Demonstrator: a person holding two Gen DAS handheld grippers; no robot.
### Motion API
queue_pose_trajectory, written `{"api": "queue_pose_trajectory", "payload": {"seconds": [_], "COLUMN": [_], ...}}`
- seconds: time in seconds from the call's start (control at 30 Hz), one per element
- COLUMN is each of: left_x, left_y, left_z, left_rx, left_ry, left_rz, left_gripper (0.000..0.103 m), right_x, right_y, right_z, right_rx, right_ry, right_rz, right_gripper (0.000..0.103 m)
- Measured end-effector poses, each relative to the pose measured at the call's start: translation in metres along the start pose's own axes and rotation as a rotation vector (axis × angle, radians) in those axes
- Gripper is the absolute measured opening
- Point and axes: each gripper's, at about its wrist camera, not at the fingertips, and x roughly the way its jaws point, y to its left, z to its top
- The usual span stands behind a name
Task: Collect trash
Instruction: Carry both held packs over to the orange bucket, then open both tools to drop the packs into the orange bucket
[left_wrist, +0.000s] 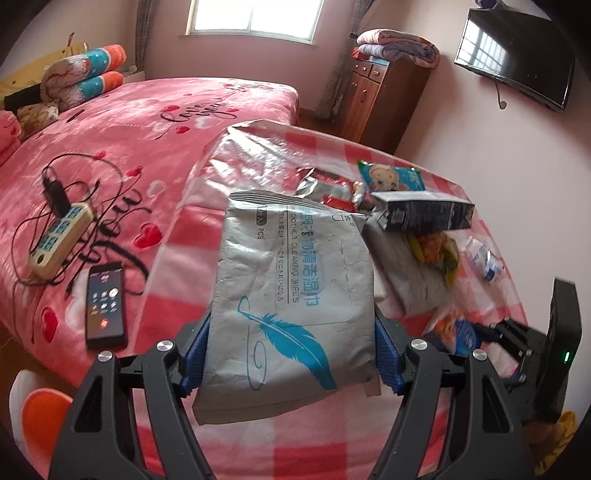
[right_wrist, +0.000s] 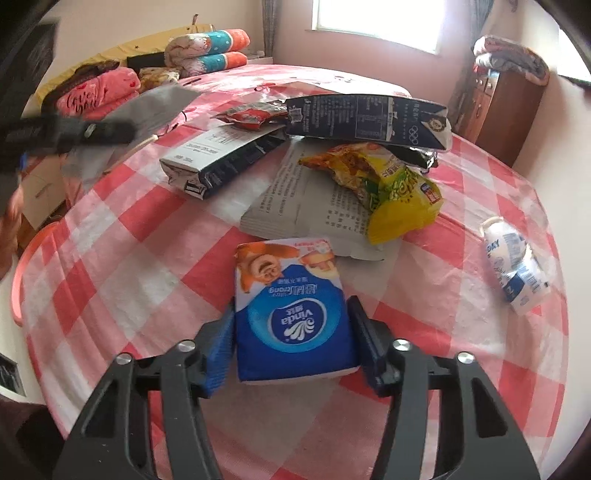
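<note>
At lower centre of the left wrist view, the left gripper (left_wrist: 290, 363) clamps a grey wipes packet (left_wrist: 291, 295) (blue feather printed on it) above the checked tablecloth (left_wrist: 310, 439). In the right wrist view's lower centre, the right gripper (right_wrist: 291, 339) pinches a blue tissue pack (right_wrist: 291, 314); a small bottle (right_wrist: 515, 264) lies far right.

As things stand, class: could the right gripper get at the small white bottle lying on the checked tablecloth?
Probably not yet: the right gripper is shut on the blue tissue pack. The path to the white bottle looks free of clutter.
</note>
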Motion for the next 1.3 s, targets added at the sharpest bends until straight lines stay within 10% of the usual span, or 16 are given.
{"api": "queue_pose_trajectory", "payload": {"seconds": [0.47,0.87,1.3], "left_x": [-0.043,-0.103,-0.113], "left_y": [0.061,0.166,0.251], "left_z": [-0.051,-0.107,-0.172], "left_rx": [-0.099,-0.246,-0.406], "left_ry": [-0.020,-0.043,0.007], "left_rz": [0.042,0.235,0.390], "left_gripper": [0.073,0.074,0.080], "right_x": [-0.027,-0.024,0.026], "right_y": [0.048,0.197,0.332], "right_z": [0.021,0.065,0.061], "right_rx": [0.027,-0.141,-0.337], "right_ry": [-0.076,-0.068,0.065], "right_rz": [0.078,0.433,0.555], "right_gripper": [0.055,0.055,0.061]}}
